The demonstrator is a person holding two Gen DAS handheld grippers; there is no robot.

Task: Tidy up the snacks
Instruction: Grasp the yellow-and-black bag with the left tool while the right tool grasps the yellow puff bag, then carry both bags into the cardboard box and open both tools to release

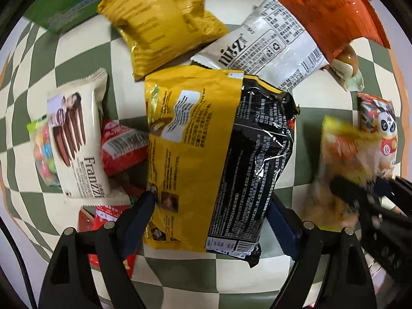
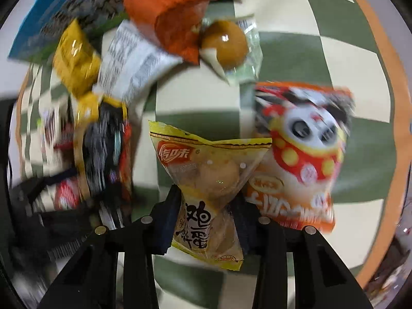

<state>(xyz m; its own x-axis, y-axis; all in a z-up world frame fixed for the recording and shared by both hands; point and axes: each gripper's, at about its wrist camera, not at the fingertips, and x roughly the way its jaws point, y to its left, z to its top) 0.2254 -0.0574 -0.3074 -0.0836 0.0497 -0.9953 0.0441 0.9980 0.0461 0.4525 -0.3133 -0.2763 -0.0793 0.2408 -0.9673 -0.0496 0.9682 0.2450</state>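
Left gripper (image 1: 211, 206) pinching yellow-black bag (image 1: 206, 154); right gripper (image 2: 209, 200) pinching yellow egg pack (image 2: 208, 180). Panda pack (image 2: 298, 154) just beside; orange bag (image 2: 167, 13) beyond.

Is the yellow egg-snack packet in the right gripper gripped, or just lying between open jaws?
Gripped. The right gripper pinches the yellow packet at its waist, the film puckering inward at both pads.

Snacks crowd the green-and-cream chequered cloth (image 2: 296, 51). Its right side lies bare, open for a hand. At the back, a crinkled orange foil bag (image 1: 332, 13), white printed wrapper (image 1: 270, 43) and puffy yellow pouch (image 1: 159, 28) overlap, blocking passage. A cream wafer packet (image 1: 77, 139) and red sachets (image 1: 121, 146) clutter the left.
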